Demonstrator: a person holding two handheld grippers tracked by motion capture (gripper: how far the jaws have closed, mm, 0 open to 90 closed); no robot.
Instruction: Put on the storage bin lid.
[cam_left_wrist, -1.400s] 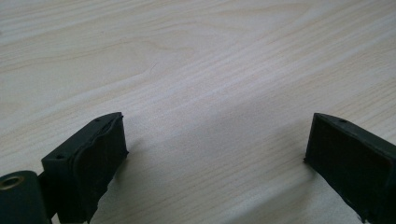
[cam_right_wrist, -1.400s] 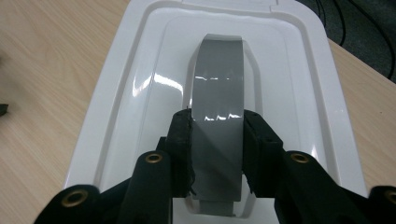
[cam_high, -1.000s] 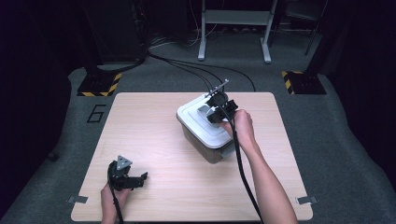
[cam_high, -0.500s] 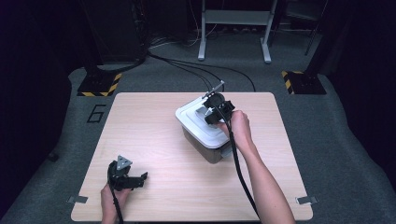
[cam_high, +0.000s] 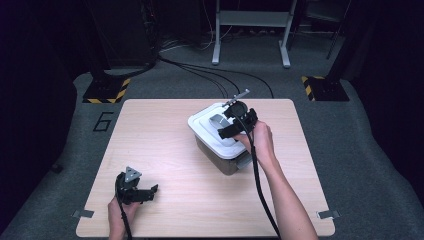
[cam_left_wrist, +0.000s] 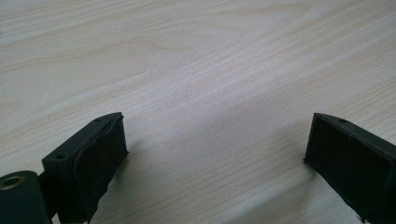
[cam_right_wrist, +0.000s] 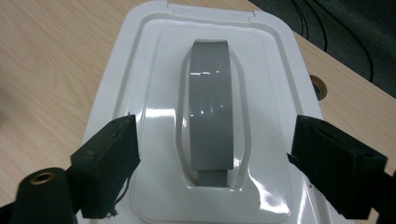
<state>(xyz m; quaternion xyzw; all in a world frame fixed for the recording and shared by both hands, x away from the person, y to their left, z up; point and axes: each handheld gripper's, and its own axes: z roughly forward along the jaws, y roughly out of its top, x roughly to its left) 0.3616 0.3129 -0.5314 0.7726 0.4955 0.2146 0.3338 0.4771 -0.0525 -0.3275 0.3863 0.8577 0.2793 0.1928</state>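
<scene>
Wooden desk (cam_high: 150, 135), pale grain, mostly bare, standing on grey carpet with black cables trailing off toward twelve o'clock and yellow-and-black striped bases at ten and two. On the desk, toward two o'clock from its centre, a storage box (cam_high: 220, 155) with a white lid (cam_right_wrist: 140, 60), grey handle (cam_right_wrist: 209, 105) lying flat in the lid's recess. Right claw (cam_high: 231, 131) poised just over that lid, jaws apart and just now spreading wider, nothing pinched between them; seen along the right gripper view, handle lying between the two black pads with a gap on each side. Left claw (cam_high: 142, 192) resting low near the desk's seven o'clock corner, well apart from the box, jaws spread wide over bare wood in the left gripper view. Likely risks from here: with the handle lying flush in its recess, closing the pads from above may only skate over the glossy plastic and catch nothing. Gripping off-centre could tip the box or drag it toward the desk's three o'clock edge. Lifting by the handle with the left claw so far away leaves nothing to steady the body, so a loosely latched lid might pop off. Latches themselves too small to judge.
</scene>
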